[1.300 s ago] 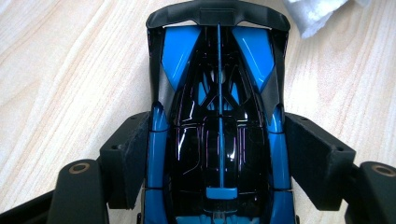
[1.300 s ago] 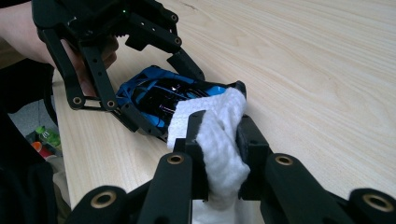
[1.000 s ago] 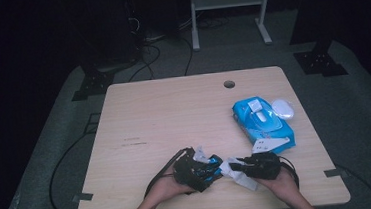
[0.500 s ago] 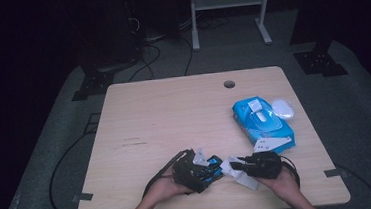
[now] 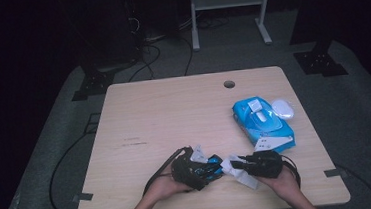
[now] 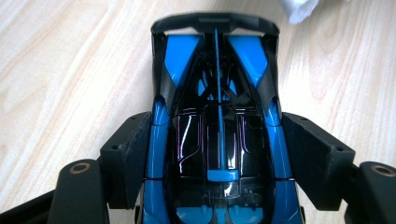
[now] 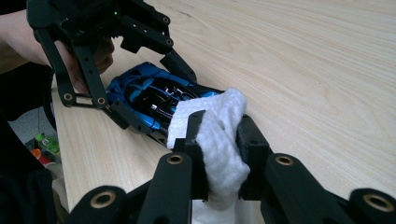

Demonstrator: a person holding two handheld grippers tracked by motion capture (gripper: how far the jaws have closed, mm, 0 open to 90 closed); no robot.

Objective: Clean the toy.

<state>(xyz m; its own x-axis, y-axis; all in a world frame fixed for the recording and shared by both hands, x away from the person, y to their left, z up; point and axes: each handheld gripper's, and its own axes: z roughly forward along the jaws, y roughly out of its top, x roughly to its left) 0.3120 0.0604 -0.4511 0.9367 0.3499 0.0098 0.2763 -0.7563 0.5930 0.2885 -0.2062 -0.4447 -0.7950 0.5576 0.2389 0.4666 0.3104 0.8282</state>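
- The left tongs [image 5: 194, 170] sit at the near edge of the worktop [image 5: 174, 115], left of the middle, in the person's left hand [image 5: 162, 186].
- Their jaws have just been closing in on a blue and black toy car [image 6: 217, 126] — in the left gripper view the two pads stand against its flanks, one on each side, and the car lies lengthwise between them on the wood.
- In the right gripper view the same car [image 7: 154, 100] points toward the white wipe [image 7: 217, 140], whose front edge rests on the car's end.
- The right tongs [image 5: 236, 165] lie just right of the car and are clamped on that wipe — it bulges out above and below the two pads.
- The right hand [image 5: 282, 179] holds those tongs near the worktop's front edge.
- Farther right and further back lies a blue pack of wipes [image 5: 261, 123], well apart from both tongs.
- Just beside the pack's far right edge lies a small white oval object [image 5: 282, 108].
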